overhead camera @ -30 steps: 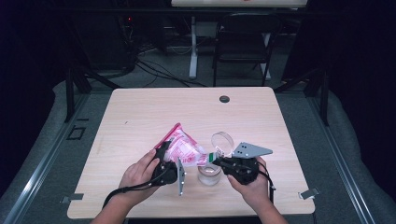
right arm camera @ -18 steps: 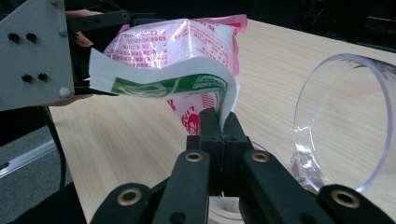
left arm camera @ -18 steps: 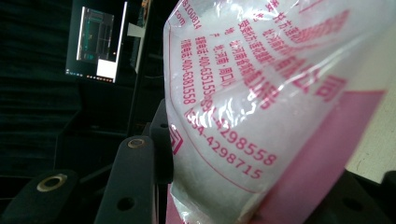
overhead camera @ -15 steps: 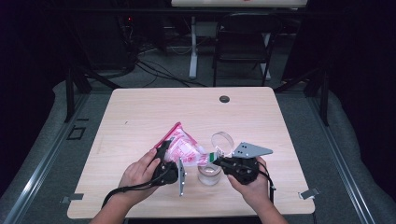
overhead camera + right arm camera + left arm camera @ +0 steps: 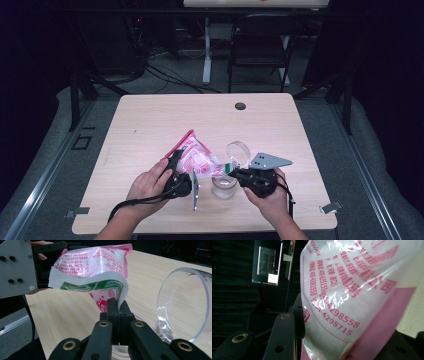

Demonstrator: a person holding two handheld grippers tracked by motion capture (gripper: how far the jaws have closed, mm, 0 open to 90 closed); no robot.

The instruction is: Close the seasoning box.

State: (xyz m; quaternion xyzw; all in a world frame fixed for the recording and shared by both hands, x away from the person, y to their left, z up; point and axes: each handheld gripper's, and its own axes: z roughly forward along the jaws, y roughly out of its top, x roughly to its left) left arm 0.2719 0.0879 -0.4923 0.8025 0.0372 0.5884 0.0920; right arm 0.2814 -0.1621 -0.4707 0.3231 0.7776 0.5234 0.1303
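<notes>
The pink-and-white bag point(image 5: 197, 159) is up off the table, slung between your two grippers and tipped over the small clear jar point(image 5: 223, 186) that stands just in front of you. Your left gripper point(image 5: 176, 170) is clamped across the fat body of the bag, jaws held well apart by its bulk, white granules pressed against the film right beside the black jaw. Your right gripper point(image 5: 115, 305) has its jaws pinched tight together on the bag's lower edge, the green-printed lip curling over them. So this reads as the pouring step: mouth lined up, contents about to go down into the jar. Next you'll want to tilt the body higher with the left while the right steers that lip over the rim. Mind the clear lid point(image 5: 185, 303), propped on edge just beside the jar.
</notes>
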